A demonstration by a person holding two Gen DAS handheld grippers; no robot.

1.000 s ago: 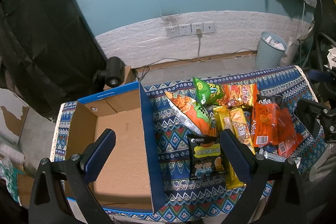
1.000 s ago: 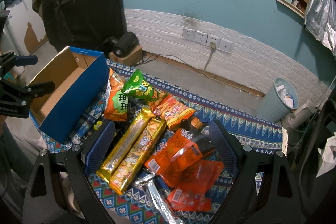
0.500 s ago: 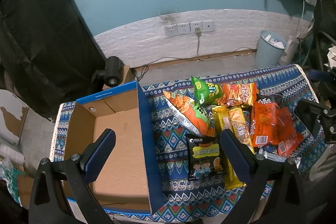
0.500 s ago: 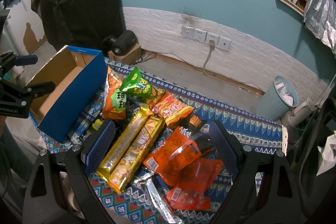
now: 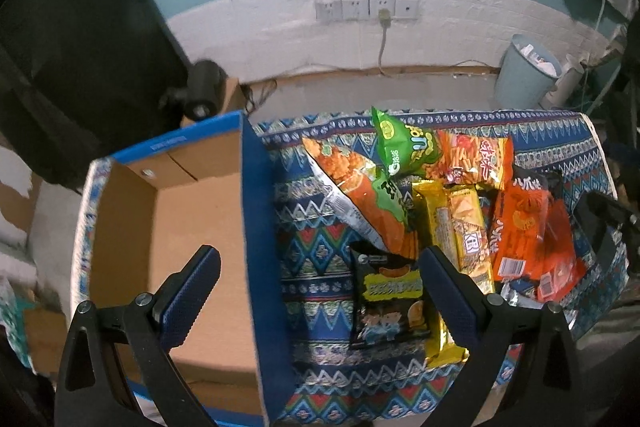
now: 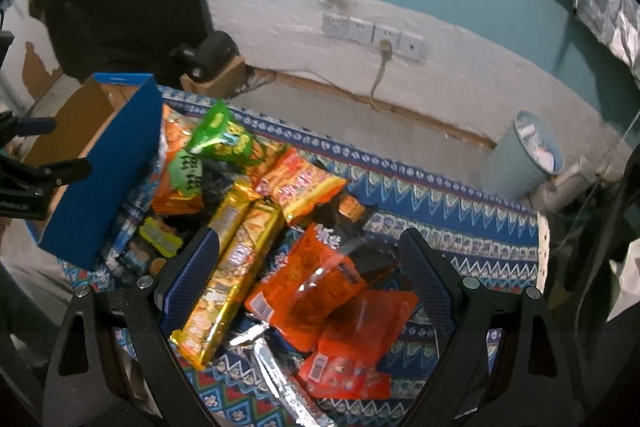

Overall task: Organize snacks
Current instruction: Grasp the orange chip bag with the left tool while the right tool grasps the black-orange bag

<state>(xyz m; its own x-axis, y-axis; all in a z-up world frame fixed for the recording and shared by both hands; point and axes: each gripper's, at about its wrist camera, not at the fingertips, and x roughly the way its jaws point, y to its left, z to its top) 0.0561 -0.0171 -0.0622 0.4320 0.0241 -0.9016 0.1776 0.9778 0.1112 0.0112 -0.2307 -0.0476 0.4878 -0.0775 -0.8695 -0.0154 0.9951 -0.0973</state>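
A pile of snack packs lies on a patterned blue cloth (image 5: 316, 235): a black pack (image 5: 390, 301), two gold bars (image 6: 224, 275), an orange-green bag (image 5: 360, 195), a green bag (image 6: 222, 143), orange packs (image 6: 316, 291). An open blue cardboard box (image 5: 172, 227) stands empty at the left; it also shows in the right wrist view (image 6: 100, 163). My left gripper (image 5: 316, 291) is open above the box's right wall and the black pack. My right gripper (image 6: 312, 275) is open, low over the orange packs and gold bars.
A pale blue waste bin (image 6: 524, 155) stands on the floor at the right, beyond the table. Wall sockets (image 5: 366, 9) with a cable are behind. A black device on a small carton (image 6: 208, 57) sits behind the box. A dark curtain hangs at the left.
Both grippers have moved closer to the table. The right one has dropped toward the orange packs. Nothing has been gripped.
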